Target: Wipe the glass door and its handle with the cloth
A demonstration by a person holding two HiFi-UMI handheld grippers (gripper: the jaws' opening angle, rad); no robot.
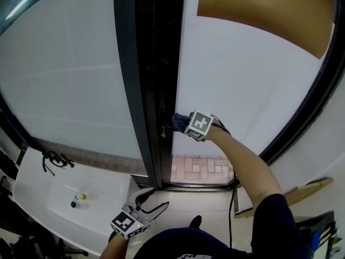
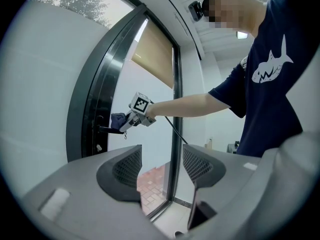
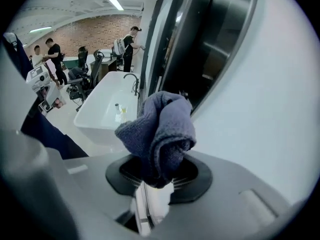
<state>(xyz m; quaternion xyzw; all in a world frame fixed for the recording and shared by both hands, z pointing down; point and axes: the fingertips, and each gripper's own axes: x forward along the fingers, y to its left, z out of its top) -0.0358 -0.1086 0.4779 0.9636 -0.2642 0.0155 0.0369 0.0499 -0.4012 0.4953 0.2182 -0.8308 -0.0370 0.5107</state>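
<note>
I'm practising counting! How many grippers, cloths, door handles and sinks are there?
Grippers: 2 (left gripper, right gripper)
Cloth: 1
Handle: 1
Sink: 1
Total: 5

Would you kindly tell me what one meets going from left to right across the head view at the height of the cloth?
Frosted glass pane → dark door frame → cloth → right gripper → the person's forearm → curved dark frame edge.
</note>
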